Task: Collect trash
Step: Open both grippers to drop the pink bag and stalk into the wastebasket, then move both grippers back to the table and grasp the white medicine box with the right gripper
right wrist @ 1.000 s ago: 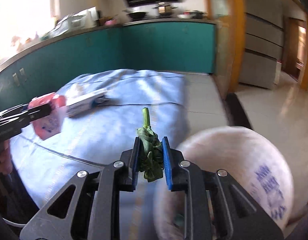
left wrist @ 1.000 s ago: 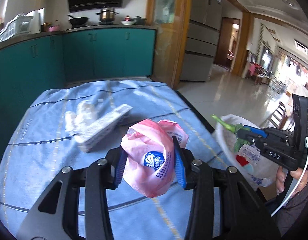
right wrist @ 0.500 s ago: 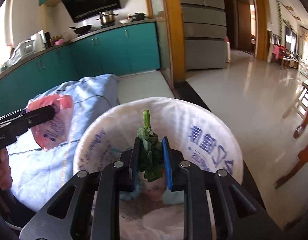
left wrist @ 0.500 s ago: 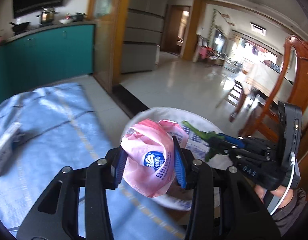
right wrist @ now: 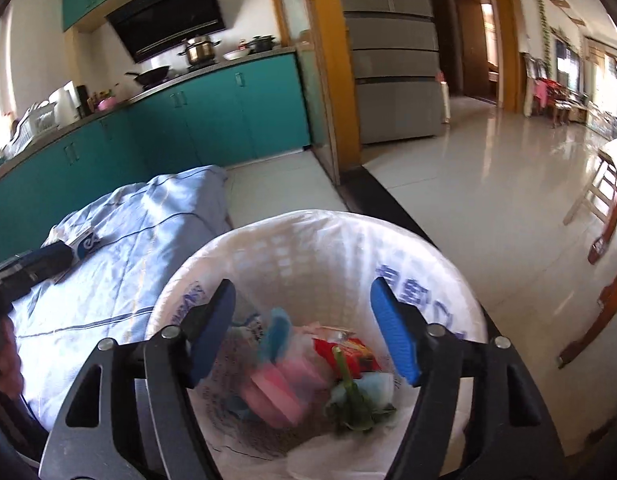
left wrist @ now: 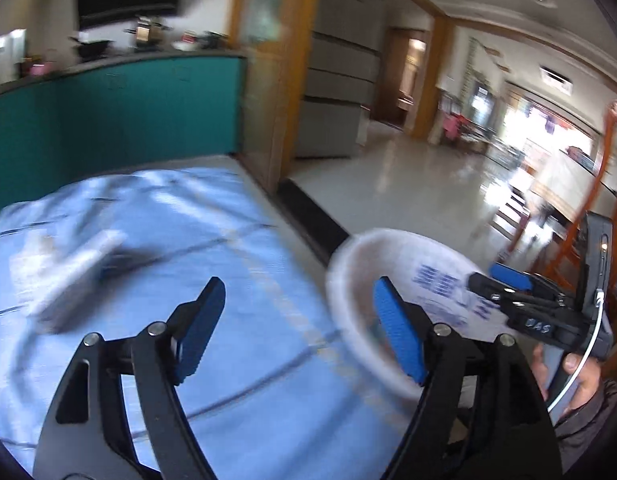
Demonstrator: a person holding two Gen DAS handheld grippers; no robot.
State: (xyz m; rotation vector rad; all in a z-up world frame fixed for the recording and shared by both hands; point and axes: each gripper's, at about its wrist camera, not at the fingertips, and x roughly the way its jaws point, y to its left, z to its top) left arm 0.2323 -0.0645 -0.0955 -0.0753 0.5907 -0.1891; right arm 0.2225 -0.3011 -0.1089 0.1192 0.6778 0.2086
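Now both grippers, left [left wrist: 298,332] and right [right wrist: 302,330], are hanging spread and empty; that light, stiff carton [left wrist: 74,266] is wanting a mid-length pinch.

Bin sits right of the table, 2 grippers over them.

Right gripper [right wrist: 302,330] hangs above the trash bin [right wrist: 448,256], jaws apart; inside it lie the pink bag [right wrist: 274,394], a vegetable scrap [right wrist: 354,404] right of that, and a wrapper [right wrist: 354,352] behind both. Left gripper [left wrist: 298,328], jaws apart, is over the table [left wrist: 248,360]; a box [left wrist: 78,272] lies far left on it.
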